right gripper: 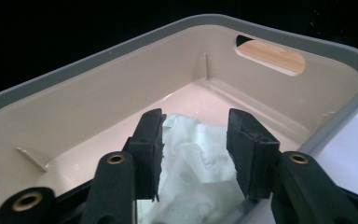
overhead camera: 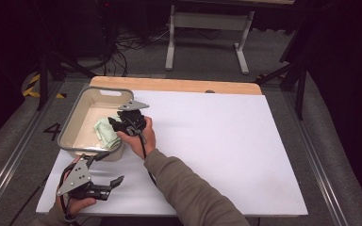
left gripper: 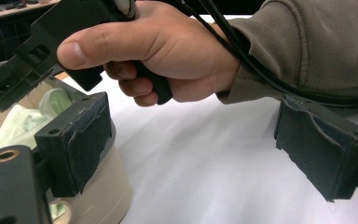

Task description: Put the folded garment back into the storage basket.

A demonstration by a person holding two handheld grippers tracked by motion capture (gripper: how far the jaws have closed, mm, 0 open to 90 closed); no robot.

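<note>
Beige plastic formed the bin, which had a grey rim and sat on the white table cover at the table's left side, toward the far edge. A pale green cloth lay crumpled on the bin's floor, toward its near right corner. In the right gripper view the same cloth showed between and beyond the black jaws, with a cut-out handle in the bin's far wall letting the wooden table edge show through.

At the near left corner of the cover, the left gripper was held low in the person's left hand, just in front of the bin. Its jaws stood spread wide apart with nothing between them; in the left gripper view its padded fingers framed bare white cover, the bin's outer wall just beside the left pad.

To the right of that, the right gripper reached over the bin's right rim, held by the right hand in an olive sleeve. Its jaws were parted, one on each side of the cloth's raised fold. Whether the pads touched the cloth I could not tell; they were not pressed together on it.

The rest of the cover, out to the right edge, lay flat and white.
</note>
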